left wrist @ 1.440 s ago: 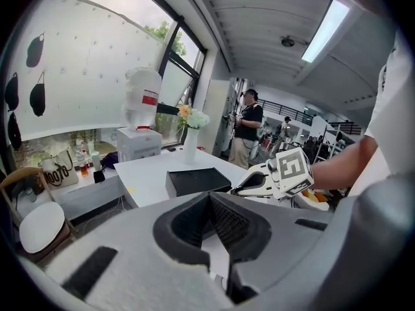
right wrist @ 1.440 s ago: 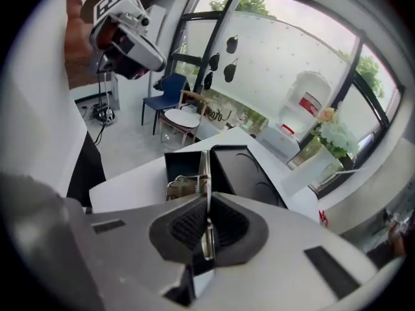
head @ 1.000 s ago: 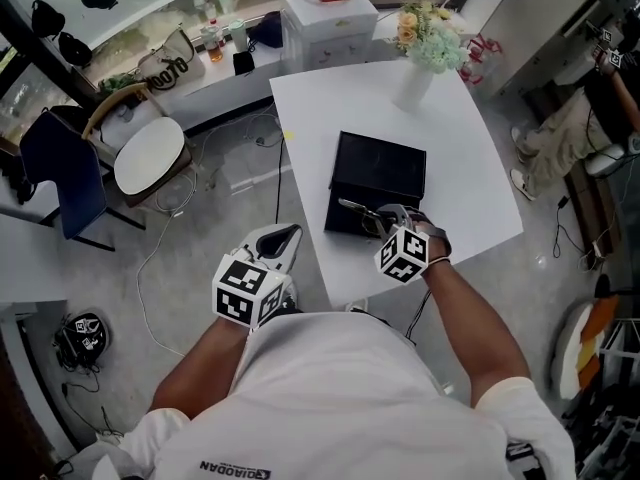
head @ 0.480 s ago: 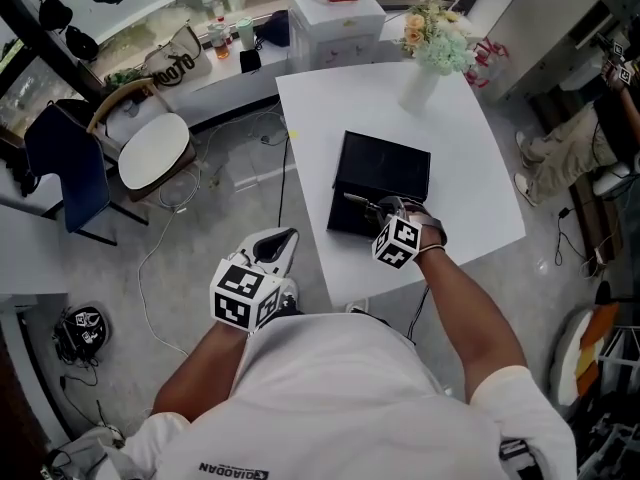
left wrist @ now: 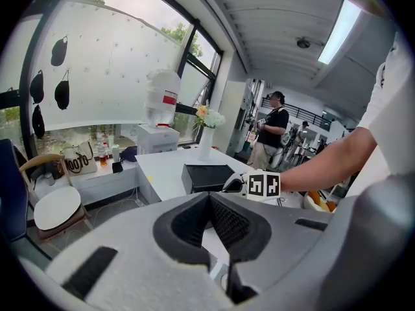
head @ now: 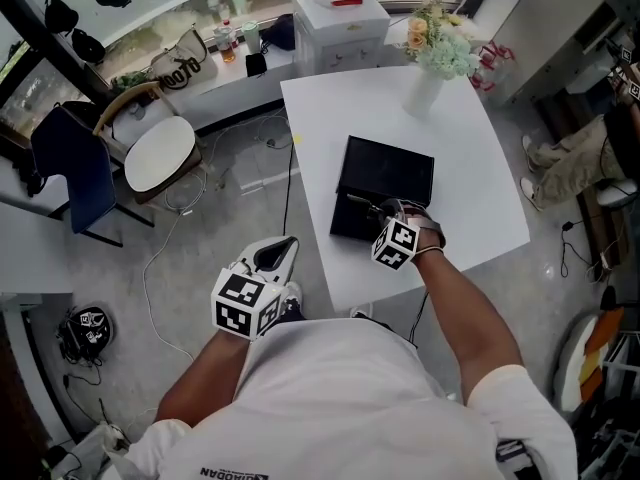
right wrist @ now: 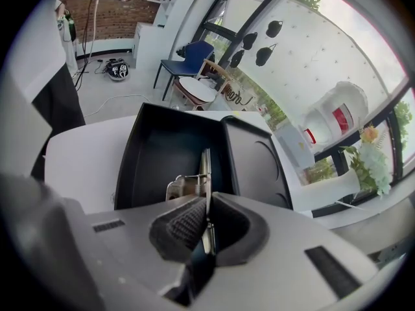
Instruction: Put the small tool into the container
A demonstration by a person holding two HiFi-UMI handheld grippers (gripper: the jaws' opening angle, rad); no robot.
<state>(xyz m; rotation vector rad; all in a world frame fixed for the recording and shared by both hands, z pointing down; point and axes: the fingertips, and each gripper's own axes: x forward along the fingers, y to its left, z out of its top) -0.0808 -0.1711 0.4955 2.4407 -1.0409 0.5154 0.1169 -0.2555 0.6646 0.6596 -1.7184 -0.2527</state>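
A black open container point(head: 387, 171) lies on the white table point(head: 475, 203). My right gripper point(head: 378, 211) is at its near left corner, shut on a small metal tool point(head: 356, 203) that sticks out over the box. In the right gripper view the thin silvery tool point(right wrist: 205, 168) stands on edge between the pads of the right gripper point(right wrist: 207, 207), above the container's dark hollow point(right wrist: 165, 149). My left gripper point(head: 279, 254) hangs off the table's left side above the floor. Its jaws are shut with nothing in them point(left wrist: 219, 238), and they face the container point(left wrist: 206, 175).
A white vase of flowers point(head: 428, 66) stands at the table's far edge, with a white cabinet point(head: 343, 23) behind it. A round-seat chair point(head: 152, 154) and a blue chair point(head: 68, 173) stand left, with cables on the floor. A person point(left wrist: 271, 129) stands beyond the table.
My right gripper has edged slightly in toward the container with the tool still held. The left gripper has barely moved.
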